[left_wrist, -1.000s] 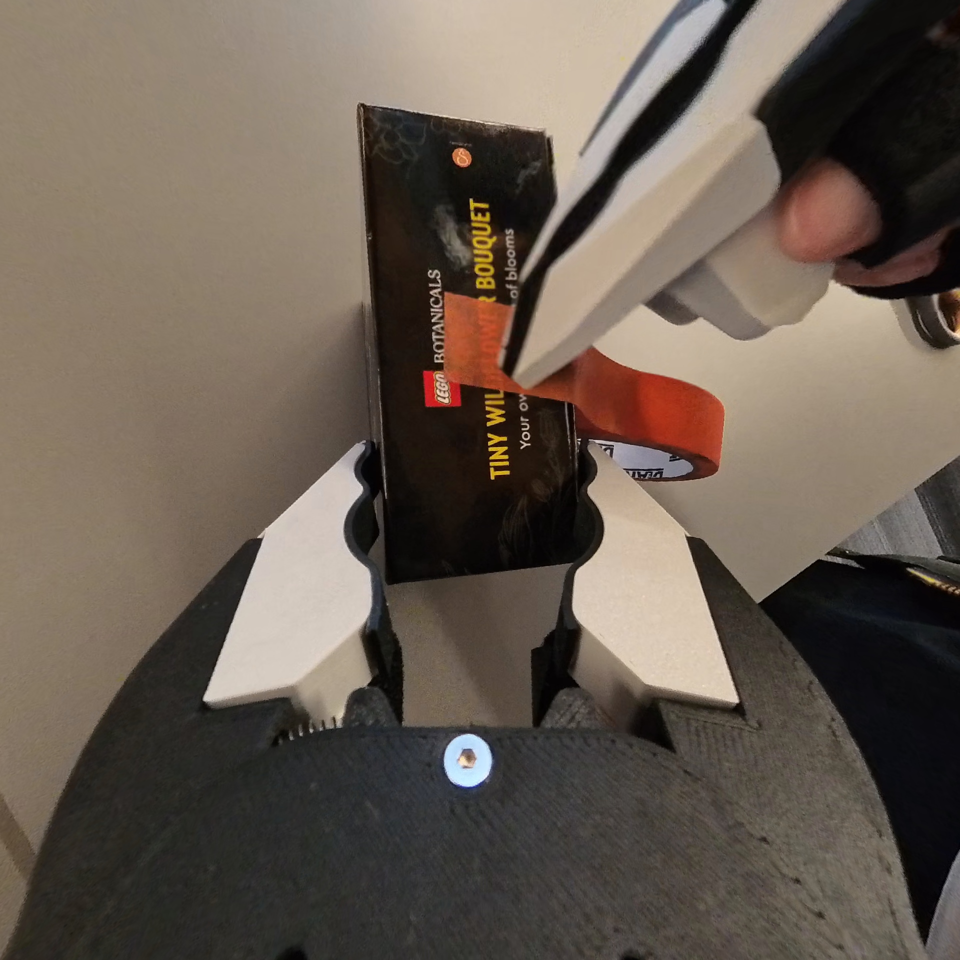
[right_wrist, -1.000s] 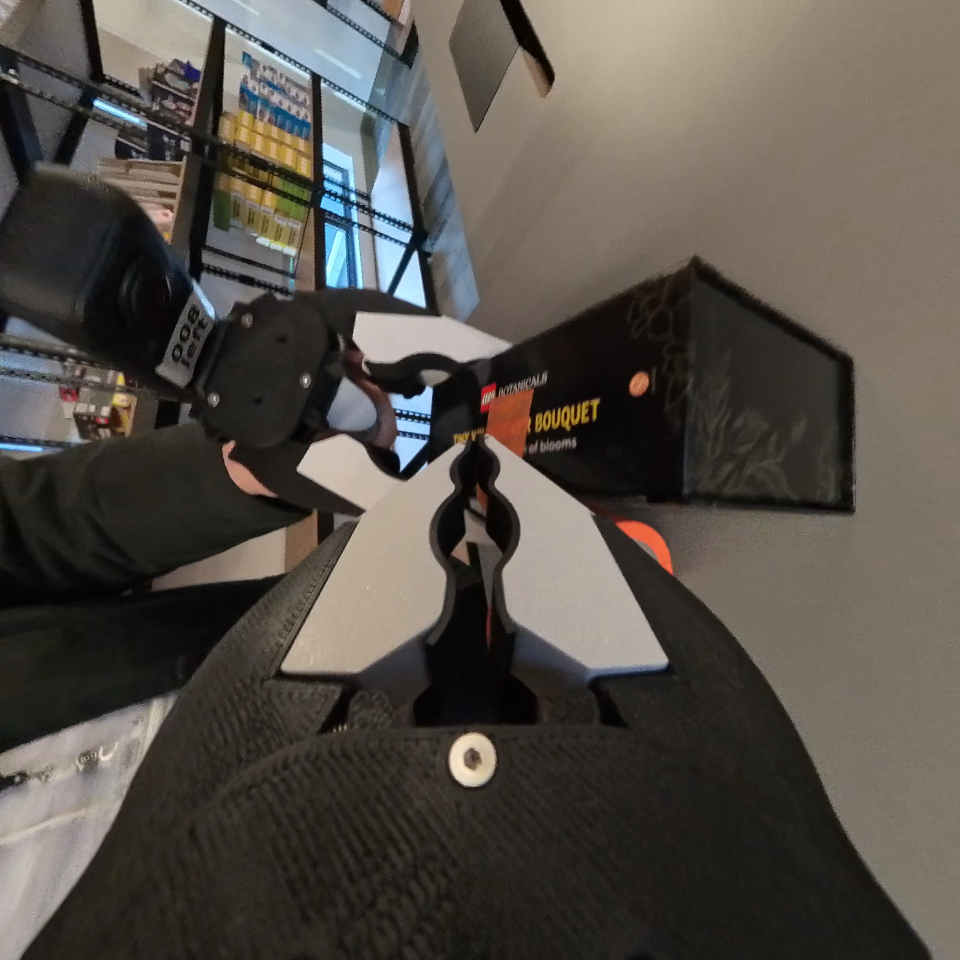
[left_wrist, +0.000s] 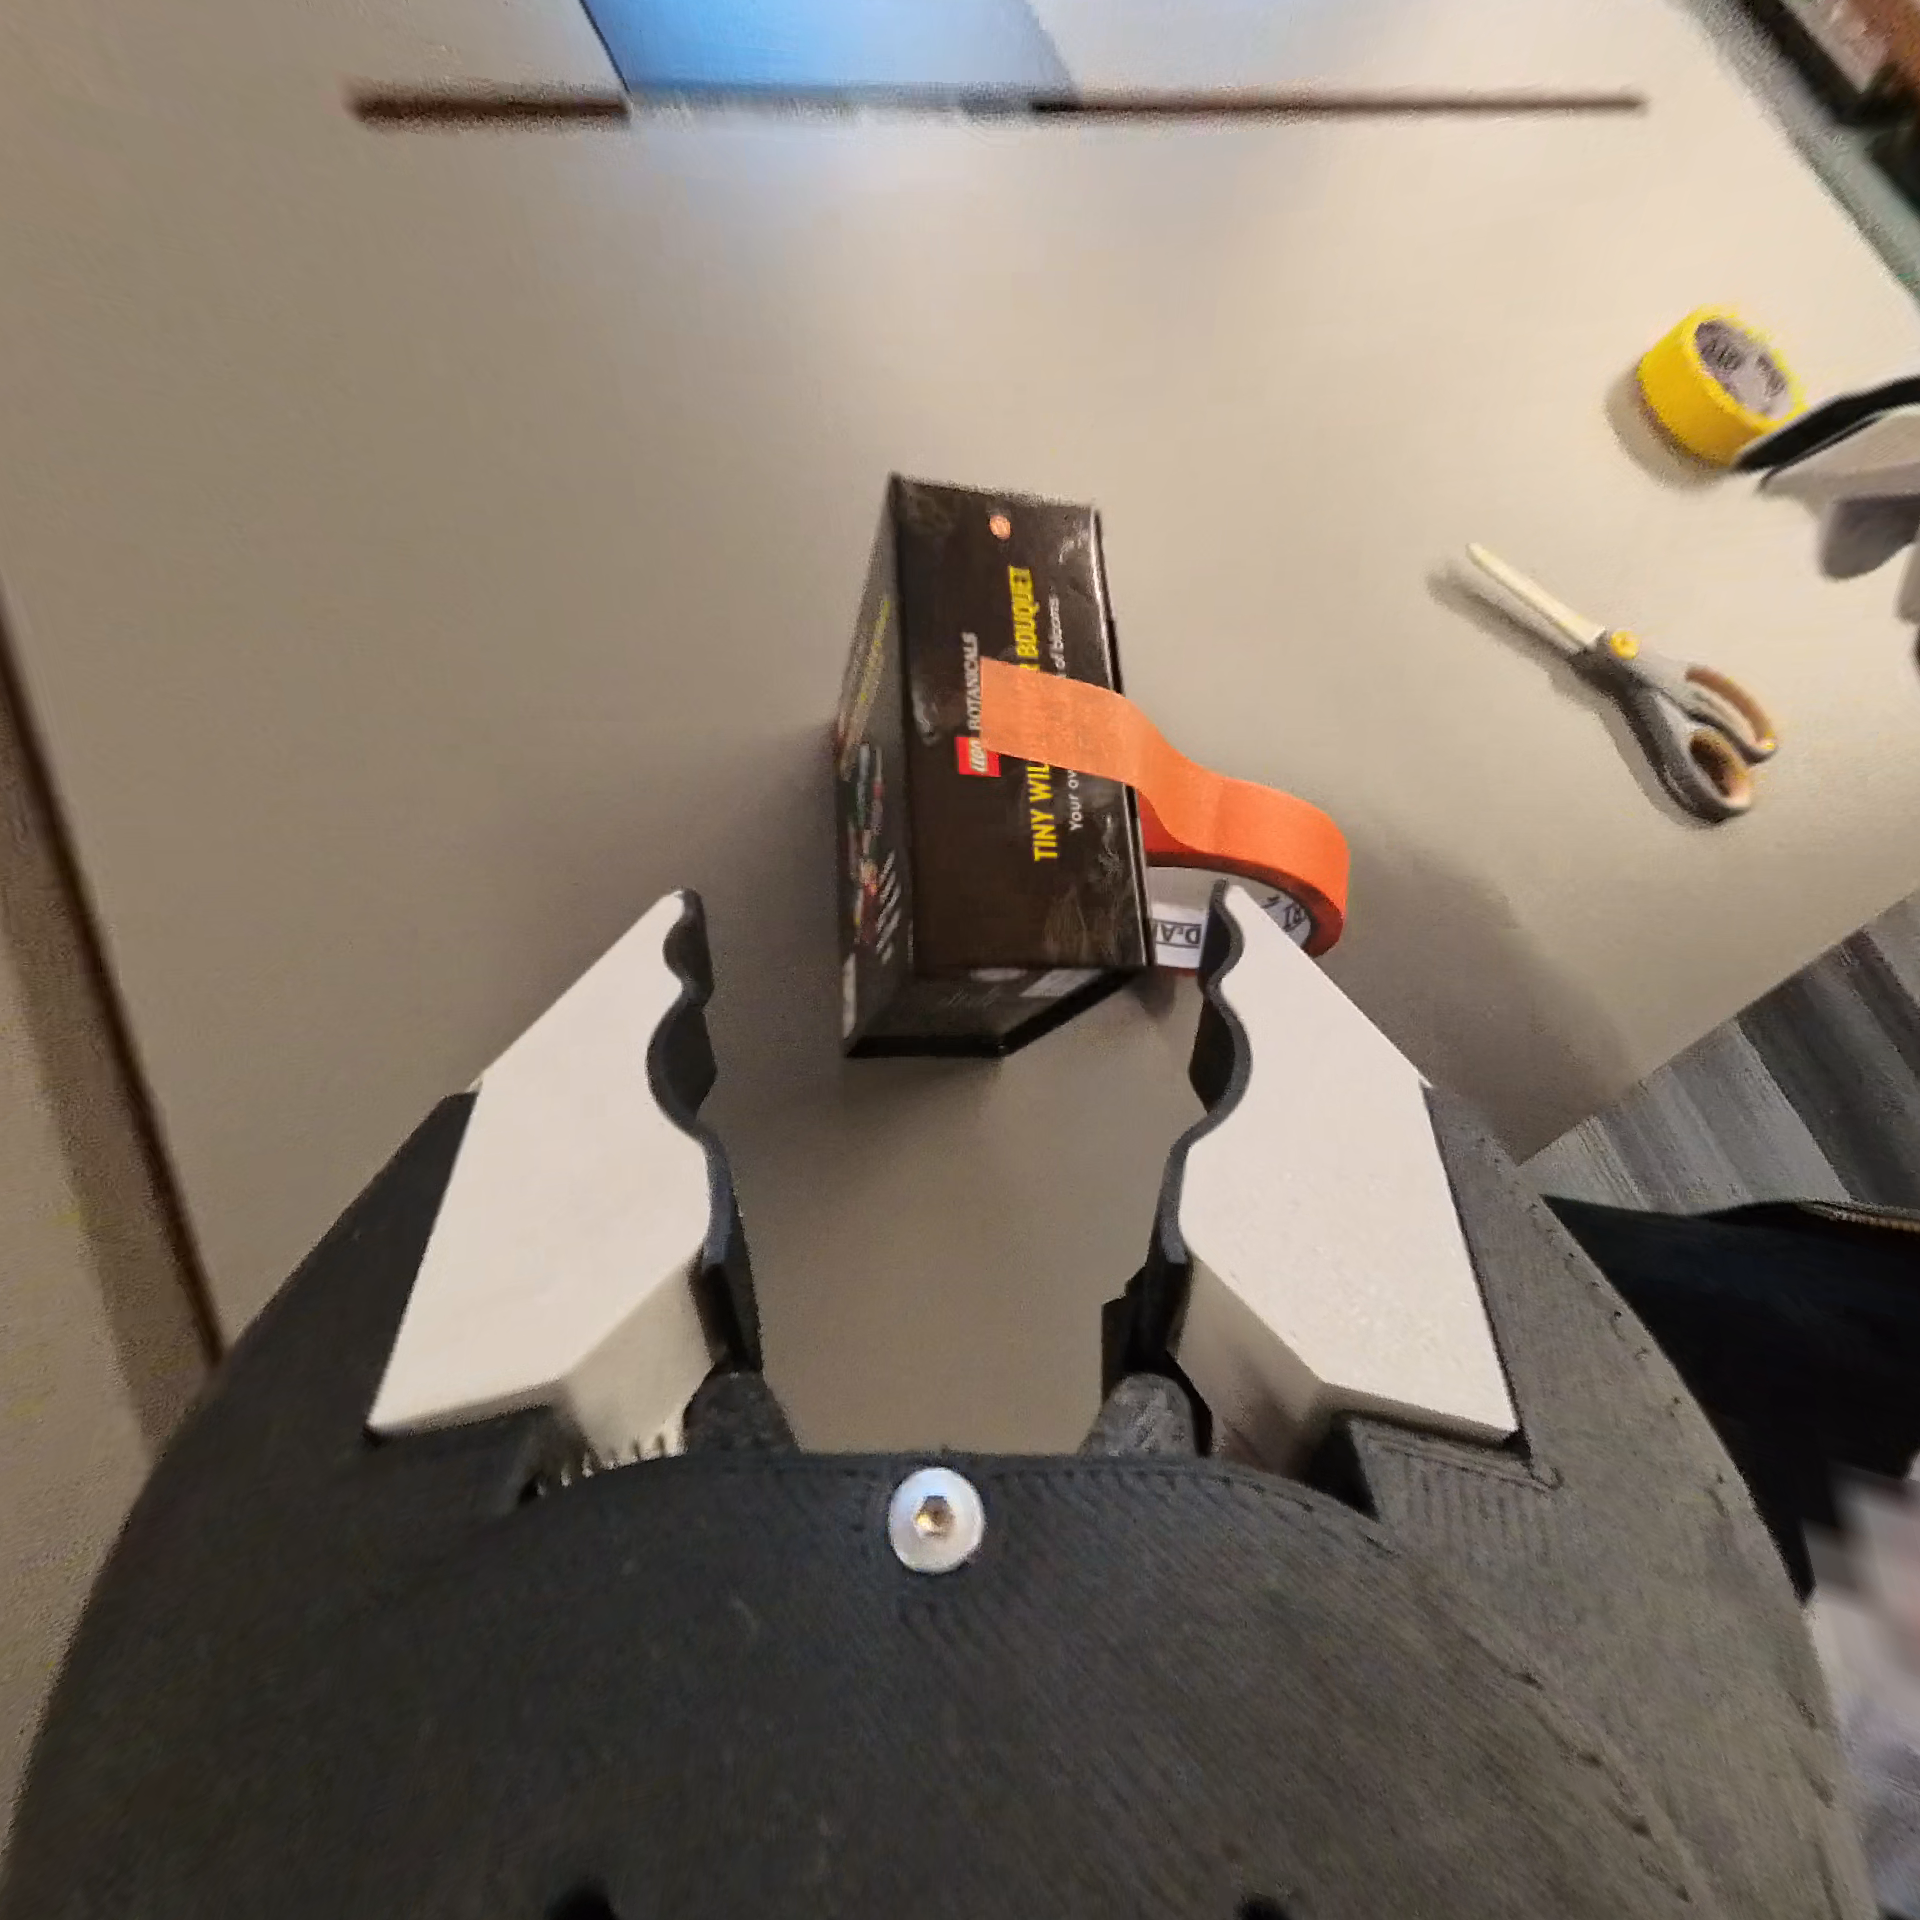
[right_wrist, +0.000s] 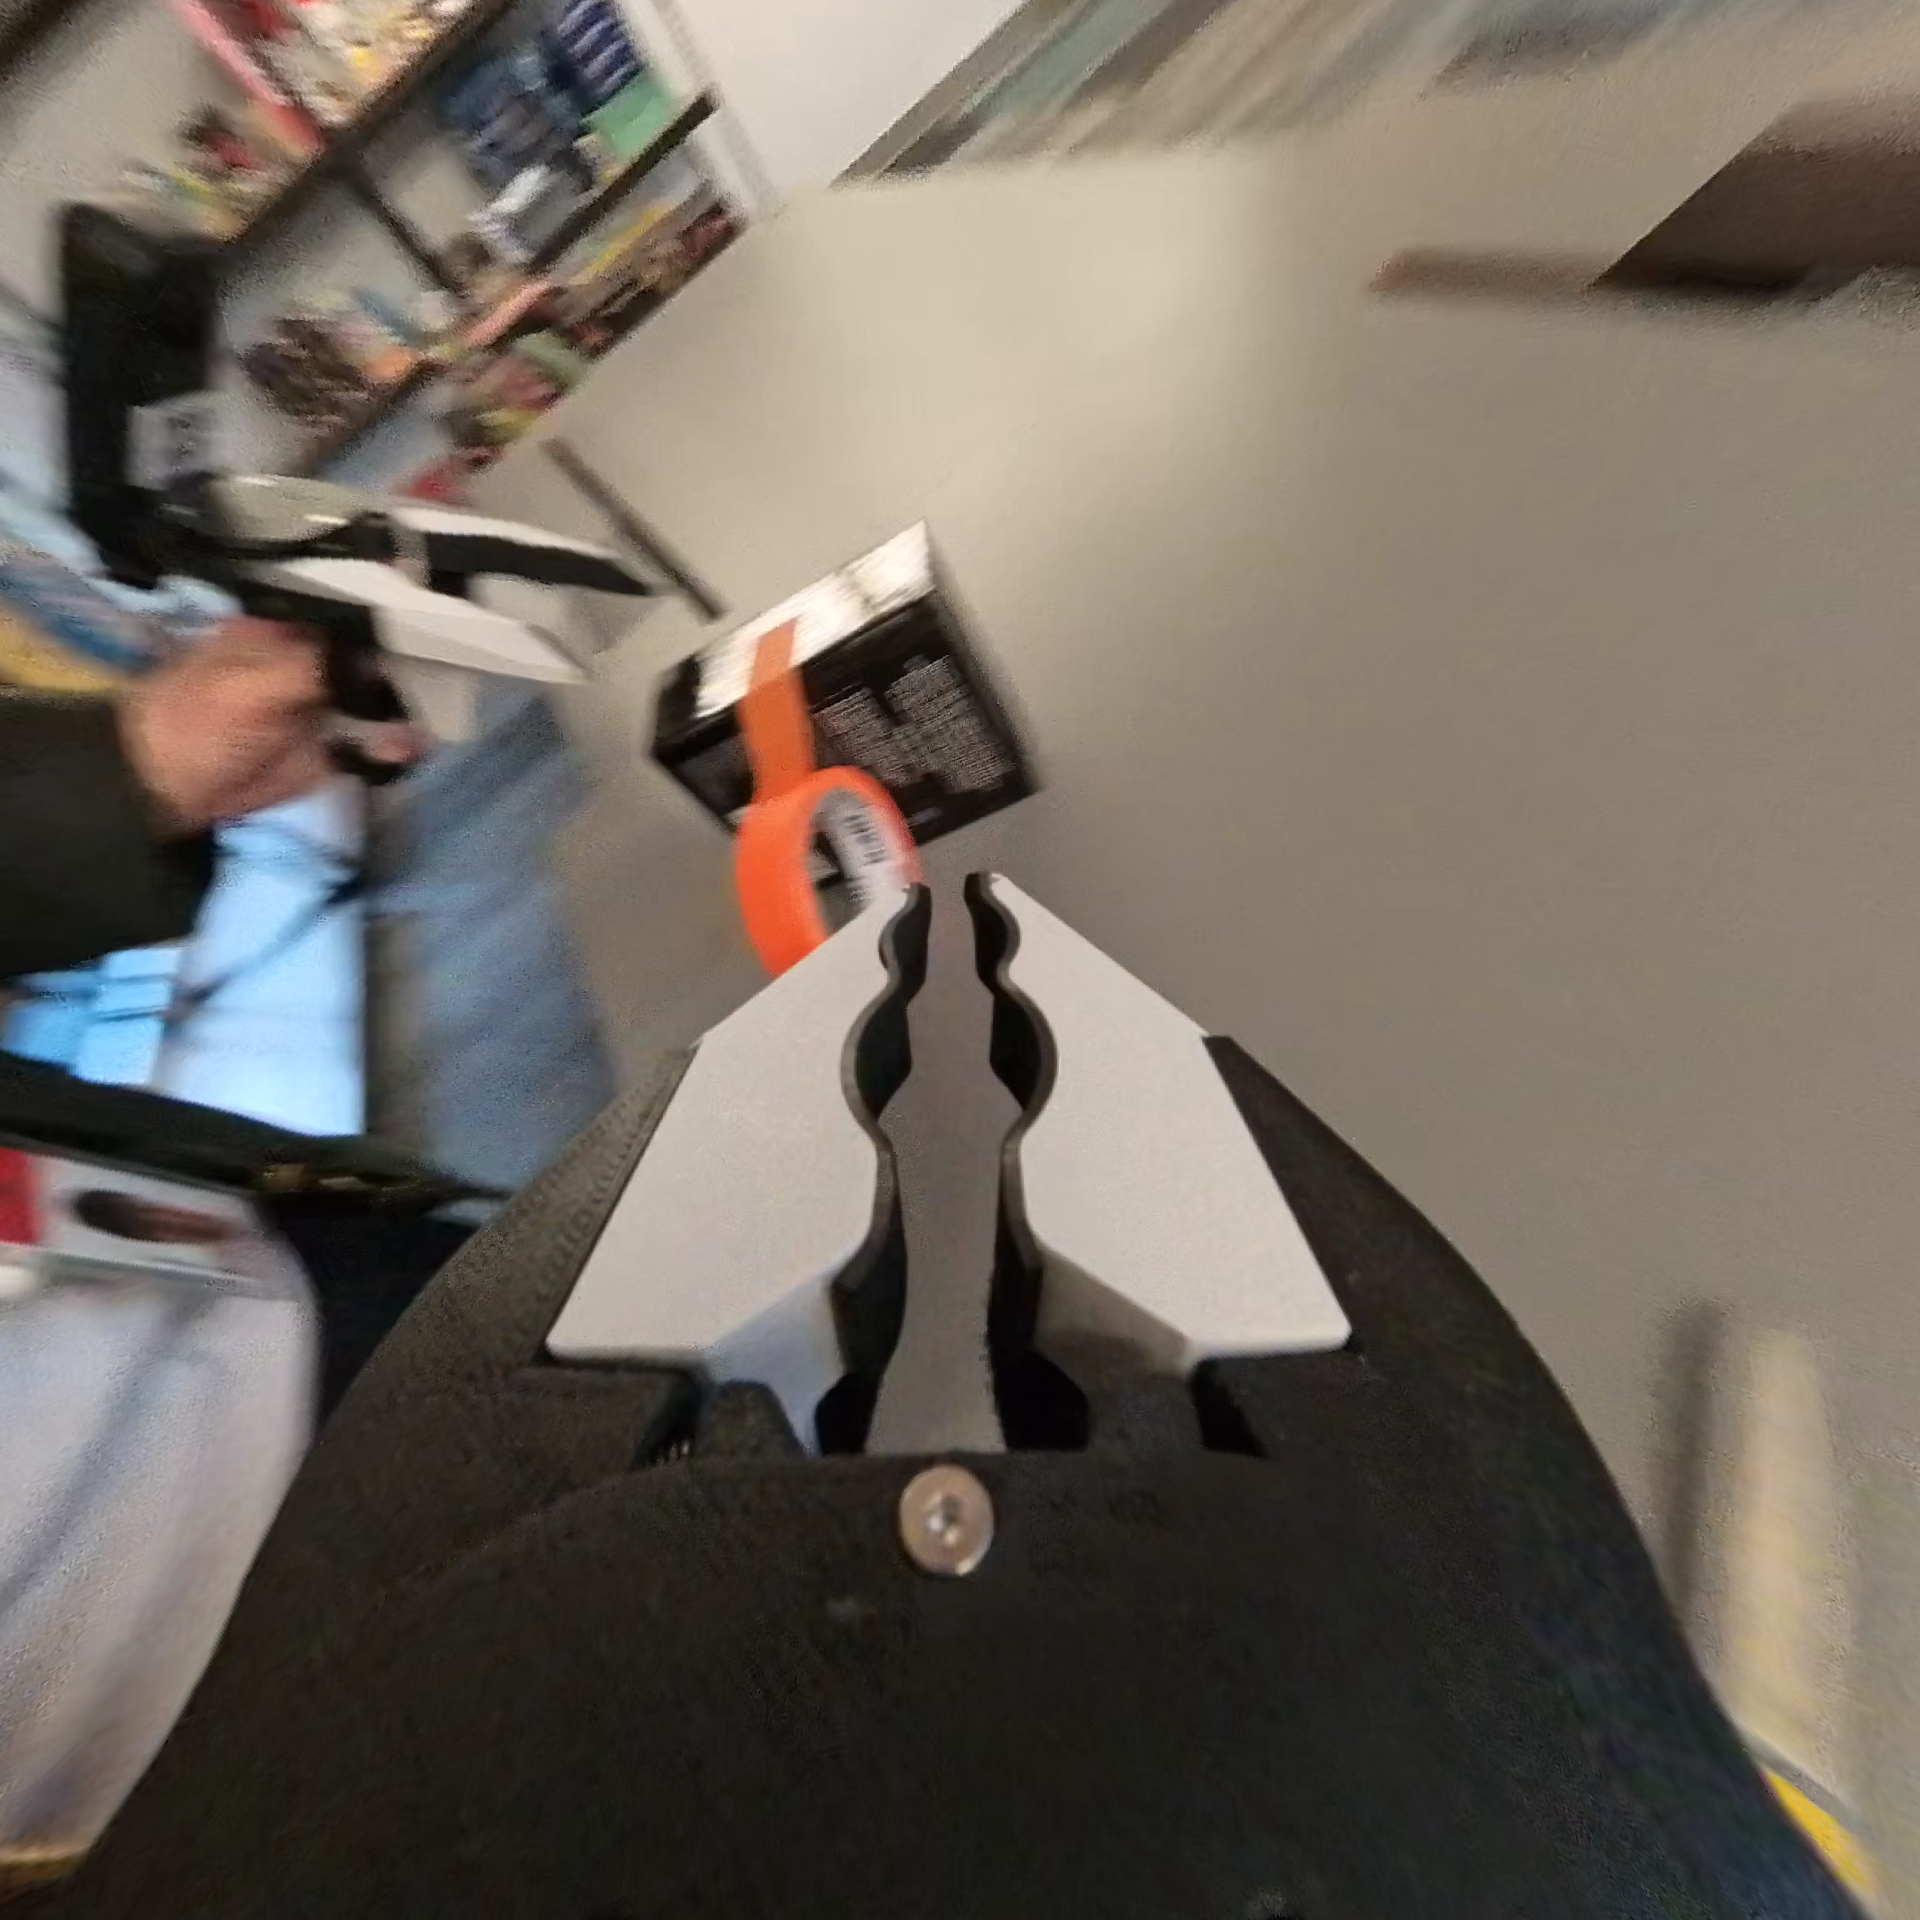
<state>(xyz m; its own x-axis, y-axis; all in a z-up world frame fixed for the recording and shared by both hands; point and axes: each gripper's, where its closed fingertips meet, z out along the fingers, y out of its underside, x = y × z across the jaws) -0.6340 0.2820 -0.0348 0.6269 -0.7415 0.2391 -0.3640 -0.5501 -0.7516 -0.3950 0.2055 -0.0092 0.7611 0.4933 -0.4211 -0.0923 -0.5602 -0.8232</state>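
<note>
— Where is the left gripper (left_wrist: 956, 914)?

— Above the grey tabletop (left_wrist: 416, 520), holding nothing, its fingers spread wide. The black box (left_wrist: 997, 769) stands just ahead of the fingertips, out of the gap and not touched.

— And the box itself?

— On the tabletop, about the middle of it, well away from the far edge. A strip of orange tape runs across its top face and down to the orange tape roll (left_wrist: 1257, 862), which sits against the box's right side.

— The right gripper (right_wrist: 948, 894)?

— Its fingers are nearly together, only a narrow slit between them, with nothing in it. The tips are near the tape roll (right_wrist: 800, 883); I cannot tell whether one touches it, as the view is blurred. The box (right_wrist: 852, 686) lies just beyond.

— Anything else on the tabletop?

— Toward the right edge, a pair of grey-handled scissors (left_wrist: 1631, 686) and, farther back, a yellow tape roll (left_wrist: 1714, 384).
</note>
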